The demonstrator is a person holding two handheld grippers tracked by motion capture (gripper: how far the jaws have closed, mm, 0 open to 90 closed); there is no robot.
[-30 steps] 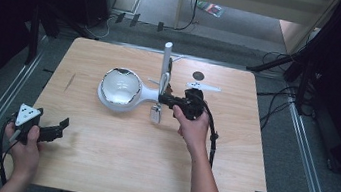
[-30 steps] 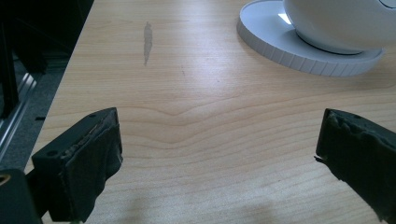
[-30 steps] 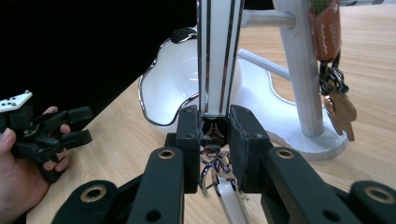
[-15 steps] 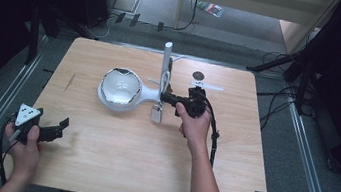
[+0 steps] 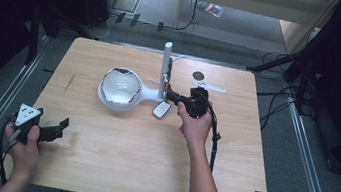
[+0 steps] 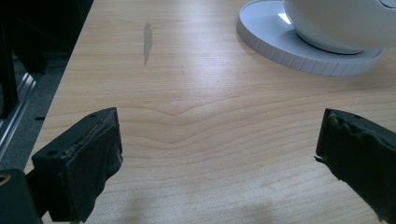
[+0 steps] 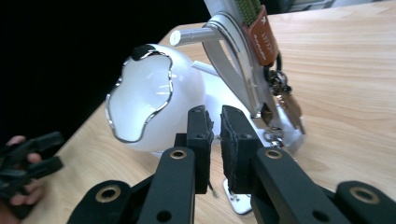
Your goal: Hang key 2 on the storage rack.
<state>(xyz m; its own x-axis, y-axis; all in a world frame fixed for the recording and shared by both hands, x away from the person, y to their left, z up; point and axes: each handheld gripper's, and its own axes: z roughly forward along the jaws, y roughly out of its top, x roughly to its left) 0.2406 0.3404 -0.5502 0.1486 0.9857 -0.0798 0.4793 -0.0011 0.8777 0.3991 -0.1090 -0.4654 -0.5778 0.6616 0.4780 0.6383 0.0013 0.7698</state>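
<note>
A white stand [image 5: 165, 67] rises mid-table beside a white egg-shaped bowl [image 5: 120, 86] on a round base. In the right gripper view, a brown leather tag [image 7: 261, 37] with keys [image 7: 286, 103] hangs from the stand's peg. My right gripper [image 5: 171, 96] points at the foot of the stand, and its pads [image 7: 201, 135] stand close together with nothing seen between them. It sits just left of the hanging keys, above a small white fob [image 7: 238, 201] on the table. My left gripper [image 5: 60, 126] rests open at the front left, its jaws wide over bare wood [image 6: 219, 140].
A black disc [image 5: 198, 75] and a flat white piece [image 5: 208, 86] lie behind the right hand. The bowl's ribbed base [image 6: 299, 51] sits ahead of the left gripper. The wooden table [image 5: 113, 164] is bare in front; its edges drop to a dark floor with cables.
The right hand has shifted very slightly by the stand. The left gripper has not moved.
</note>
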